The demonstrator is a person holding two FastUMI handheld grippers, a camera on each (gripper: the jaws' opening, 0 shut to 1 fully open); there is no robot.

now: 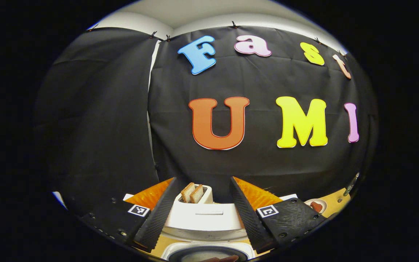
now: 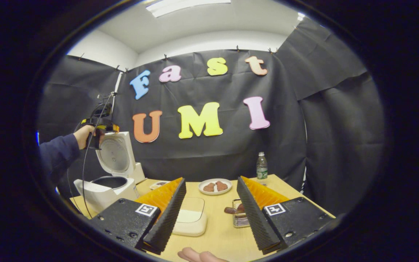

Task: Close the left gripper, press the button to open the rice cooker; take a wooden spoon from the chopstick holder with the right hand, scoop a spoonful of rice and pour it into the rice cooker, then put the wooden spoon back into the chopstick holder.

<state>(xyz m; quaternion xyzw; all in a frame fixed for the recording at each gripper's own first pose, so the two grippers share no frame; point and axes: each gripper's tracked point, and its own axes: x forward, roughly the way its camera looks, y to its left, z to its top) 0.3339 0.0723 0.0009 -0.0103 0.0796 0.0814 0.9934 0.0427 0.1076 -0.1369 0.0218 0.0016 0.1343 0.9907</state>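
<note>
The white rice cooker (image 2: pixel 102 191) stands at the table's left with its lid (image 2: pixel 115 154) swung up and the dark inner pot showing. A hand holds my left gripper (image 2: pixel 98 125) just above that lid. In the left gripper view, my left gripper (image 1: pixel 203 178) is open over the raised lid (image 1: pixel 204 218), nothing between its fingers. My right gripper (image 2: pixel 211 178) is open low over the table. Between its fingers lie a cream rectangular container (image 2: pixel 191 216) and a wire chopstick holder (image 2: pixel 239 218) with a dark wooden spoon (image 2: pixel 231 210) poking out.
A white toaster (image 1: pixel 195 194) with two bread slices stands behind the cooker. A plate (image 2: pixel 215 186) of brown pieces and a water bottle (image 2: pixel 262 168) sit at the table's back. A person's fingertips (image 2: pixel 198 255) show at the near edge.
</note>
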